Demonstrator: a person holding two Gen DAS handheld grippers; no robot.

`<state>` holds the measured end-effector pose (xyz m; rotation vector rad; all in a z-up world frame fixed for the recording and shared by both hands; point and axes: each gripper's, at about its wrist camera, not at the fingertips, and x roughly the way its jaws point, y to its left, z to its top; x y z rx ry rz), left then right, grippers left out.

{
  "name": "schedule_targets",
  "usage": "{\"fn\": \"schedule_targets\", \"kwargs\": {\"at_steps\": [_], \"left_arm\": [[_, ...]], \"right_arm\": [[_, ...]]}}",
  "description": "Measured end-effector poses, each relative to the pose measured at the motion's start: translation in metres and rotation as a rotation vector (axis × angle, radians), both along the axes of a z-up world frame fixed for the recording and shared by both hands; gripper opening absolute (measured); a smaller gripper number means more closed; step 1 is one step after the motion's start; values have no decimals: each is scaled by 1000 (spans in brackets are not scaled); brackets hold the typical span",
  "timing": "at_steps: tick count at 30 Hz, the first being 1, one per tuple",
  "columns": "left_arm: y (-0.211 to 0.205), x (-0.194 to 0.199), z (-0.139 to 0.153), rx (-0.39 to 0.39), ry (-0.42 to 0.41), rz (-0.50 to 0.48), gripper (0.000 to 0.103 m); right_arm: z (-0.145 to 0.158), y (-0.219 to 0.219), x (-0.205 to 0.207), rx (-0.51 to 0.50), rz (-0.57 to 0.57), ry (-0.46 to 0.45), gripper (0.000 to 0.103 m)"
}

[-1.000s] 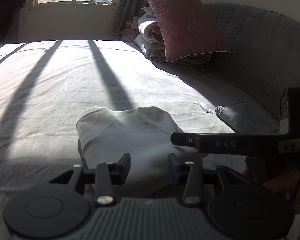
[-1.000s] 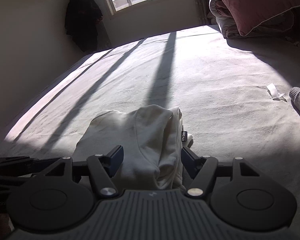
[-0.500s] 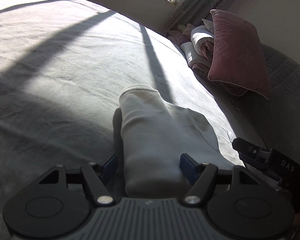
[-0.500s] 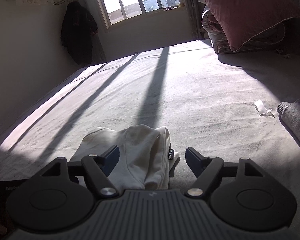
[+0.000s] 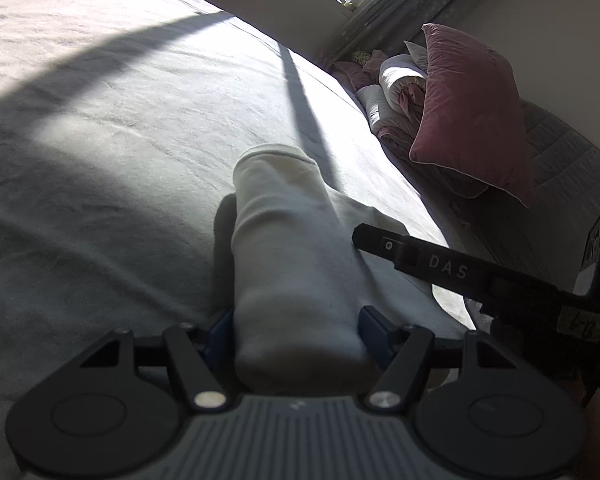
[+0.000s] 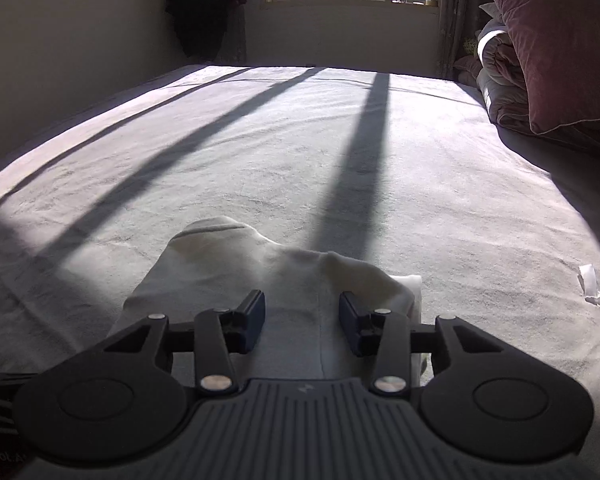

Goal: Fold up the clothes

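Broadly, the bed [image 6: 340, 152] takes up nearly all of both views: a wide, flat mattress under a pale, slightly napped sheet, barred with long window shadows, which gives a firm, roomy surface for folding. At its head a plump pink pillow [image 5: 472, 108] leans on a rolled quilt [image 5: 396, 92], both well apart from the work.

Near the front edge of the bed lies the cream garment [image 6: 268, 276], a soft, thick knit that looks like a sweatshirt. It already sits in a compact, layered bundle with rounded fold edges and a ribbed cuff or hem at its far end, so it may be mid-fold or close to finished; the pictures do not settle which.

The left gripper [image 5: 296, 332] has its jaws spread wide around the near end of the bundle, the blue pads beside the cloth on either side; whether they press it cannot be told. It seems placed to steady or gather the thick end. The right gripper [image 6: 302, 324] hovers over the garment with its jaws apart and nothing between them but the cloth below.

A small scrap of white paper [image 6: 590, 286] lies off to the right.
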<state>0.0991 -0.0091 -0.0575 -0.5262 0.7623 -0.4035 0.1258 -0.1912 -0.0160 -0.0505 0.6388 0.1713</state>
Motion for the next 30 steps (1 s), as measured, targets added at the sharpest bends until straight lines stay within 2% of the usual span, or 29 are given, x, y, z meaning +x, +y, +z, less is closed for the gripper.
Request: {"fn": "schedule_targets", "kwargs": {"at_steps": [2, 3, 4, 6, 9, 12, 14, 18, 21, 25, 27, 30], "left_arm": [[-1, 0, 0, -2, -2, -3, 69], [-2, 0, 0, -2, -4, 0, 69], [-2, 0, -1, -3, -8, 4, 69], [-2, -1, -2, -6, -12, 14, 69], [-3, -4, -2, -3, -25, 27, 69], [-4, -6, -3, -1, -34, 35, 69], [-3, -7, -3, -2, -37, 37, 69], [-3, -9, -4, -2, -42, 40, 69], [-3, -10, -4, -1, -45, 43, 69], [-3, -12, -5, 0, -49, 46, 69], [-3, -12, -5, -1, -49, 44, 69], [-2, -12, -5, -1, -48, 35, 69]], "right_arm": [[-3, -16, 4, 19, -51, 12, 32], [0, -22, 3, 59, -55, 22, 32], [3, -28, 2, 98, -60, 32, 32], [16, -26, -2, 102, -16, 33, 42], [34, -5, -3, 123, 166, 88, 43], [43, 30, -2, 84, 335, 172, 43], [41, 54, 3, 32, 410, 237, 43], [26, 84, 19, -88, 410, 260, 42], [18, 89, 38, -88, 388, 271, 45], [10, 91, 61, -126, 325, 248, 42], [9, 87, 70, -103, 290, 236, 40], [16, 73, 69, -32, 247, 171, 41]]}}
